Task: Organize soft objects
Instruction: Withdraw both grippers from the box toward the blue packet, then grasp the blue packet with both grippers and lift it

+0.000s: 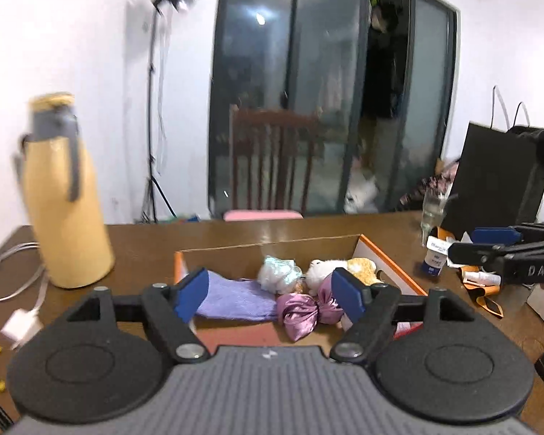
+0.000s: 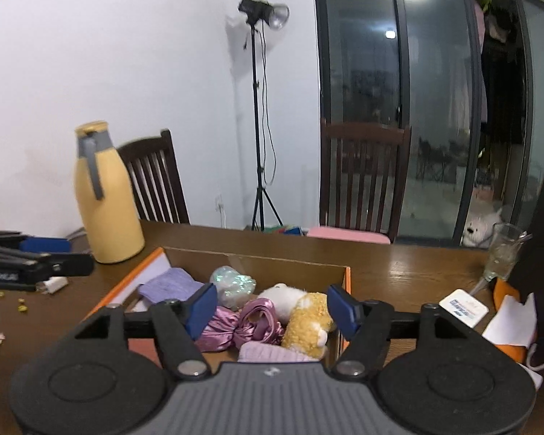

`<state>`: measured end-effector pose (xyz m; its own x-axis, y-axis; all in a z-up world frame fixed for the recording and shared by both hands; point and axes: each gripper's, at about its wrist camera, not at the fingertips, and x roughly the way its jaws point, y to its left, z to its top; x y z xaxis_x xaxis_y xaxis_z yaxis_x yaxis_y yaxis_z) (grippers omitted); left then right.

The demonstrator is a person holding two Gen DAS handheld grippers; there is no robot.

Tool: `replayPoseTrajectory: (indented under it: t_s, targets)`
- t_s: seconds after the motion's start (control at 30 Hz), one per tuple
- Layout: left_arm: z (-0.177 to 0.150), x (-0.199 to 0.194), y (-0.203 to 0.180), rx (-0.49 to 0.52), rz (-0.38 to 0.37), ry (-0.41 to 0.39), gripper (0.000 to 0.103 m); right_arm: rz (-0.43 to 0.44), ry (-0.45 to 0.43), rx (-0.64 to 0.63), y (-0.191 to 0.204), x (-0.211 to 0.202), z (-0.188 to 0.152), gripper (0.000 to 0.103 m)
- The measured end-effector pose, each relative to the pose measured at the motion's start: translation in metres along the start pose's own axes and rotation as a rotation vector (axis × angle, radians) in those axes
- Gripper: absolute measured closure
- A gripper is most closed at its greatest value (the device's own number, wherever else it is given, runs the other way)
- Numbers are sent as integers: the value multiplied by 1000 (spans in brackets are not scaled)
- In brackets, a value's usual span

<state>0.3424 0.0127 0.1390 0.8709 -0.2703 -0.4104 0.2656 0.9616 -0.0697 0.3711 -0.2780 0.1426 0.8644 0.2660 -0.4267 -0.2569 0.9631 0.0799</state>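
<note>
An orange-edged cardboard box (image 1: 388, 261) (image 2: 346, 279) sits on the brown table and holds the soft things. In it lie a lilac cloth (image 1: 235, 299) (image 2: 170, 284), a shiny pink satin bundle (image 1: 301, 311) (image 2: 243, 326), a pale iridescent puff (image 1: 277, 273) (image 2: 232, 284) and a white and yellow plush toy (image 1: 344, 268) (image 2: 304, 315). A pink knitted piece (image 2: 268, 353) shows at the box's near edge. My left gripper (image 1: 270, 295) hangs open above the box, nothing between its blue pads. My right gripper (image 2: 272, 306) is open over the same box, also empty.
A yellow thermos (image 1: 63, 195) (image 2: 103, 195) stands left of the box, with a white charger and cable (image 1: 18, 322) near it. A glass (image 2: 504, 253), a small white packet (image 2: 462, 306), orange and white wrappers (image 2: 511, 322) and a black bag (image 1: 500, 177) crowd the right. Chairs stand behind the table.
</note>
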Motion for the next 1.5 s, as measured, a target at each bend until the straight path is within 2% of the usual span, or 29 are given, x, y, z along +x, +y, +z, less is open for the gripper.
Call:
replayPoseTrajectory:
  t_s: [0.2, 0.4, 0.57, 0.67, 0.77, 0.93, 1.2, 1.33, 1.4, 1.5]
  targets:
    - [-43, -86, -4, -19, 28, -106, 20, 43, -42, -49, 25, -58, -30, 24]
    - [-96, -146, -15, -10, 74, -176, 16, 70, -103, -37, 55, -109, -75, 20]
    - [-140, -179, -22, -8, 145, -187, 13, 75, -174, -32, 84, -148, -119, 17]
    - [-163, -198, -23, -42, 134, -178, 11, 76, -181, -41, 99, -165, -148, 16]
    - [-182, -209, -26, -33, 110, -160, 5, 66, -174, -22, 106, -181, -178, 15]
    - [-195, -199, -38, -8, 70, -131, 3, 82, -111, -14, 110, -183, -207, 15]
    - [-203, -168, -37, -36, 74, -73, 2, 51, -95, 28, 101, -157, -207, 15]
    - [-196, -142, -27, -49, 87, -42, 2, 65, -62, 48, 97, -133, -204, 17]
    - [-188, -126, -19, -52, 81, -46, 2, 81, -41, 42, 99, -119, -200, 21]
    - [-169, -92, 4, -93, 87, -47, 2, 143, -5, 59, 103, -92, -192, 26]
